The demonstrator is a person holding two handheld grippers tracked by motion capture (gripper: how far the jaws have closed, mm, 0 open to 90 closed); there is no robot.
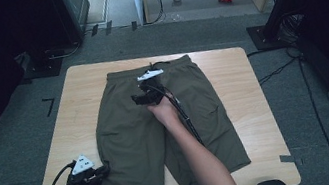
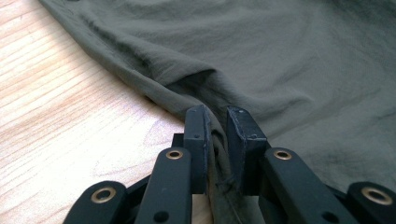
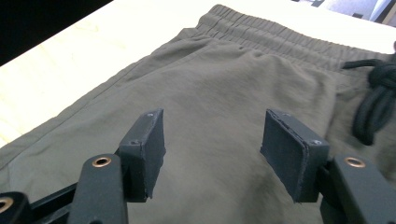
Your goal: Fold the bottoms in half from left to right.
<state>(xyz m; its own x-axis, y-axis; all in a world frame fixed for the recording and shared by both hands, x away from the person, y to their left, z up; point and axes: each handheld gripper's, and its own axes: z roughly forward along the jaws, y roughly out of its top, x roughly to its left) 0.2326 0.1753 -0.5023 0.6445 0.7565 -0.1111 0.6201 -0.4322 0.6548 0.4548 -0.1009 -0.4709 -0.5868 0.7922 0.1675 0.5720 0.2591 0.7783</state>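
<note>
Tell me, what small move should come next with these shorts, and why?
Probably bring the right gripper down toward the waistband and close it. Its jaws stand open over the olive shorts, holding nothing, while the left gripper already pinches the leg hem, so a second grip looks needed for folding.

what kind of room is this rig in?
Probably a lab or recording room, not a home: a lone wooden table on grey carpet with tape marks, cables trailing across the floor, and dark equipment stands around it. Olive shorts lie on the table.
</note>
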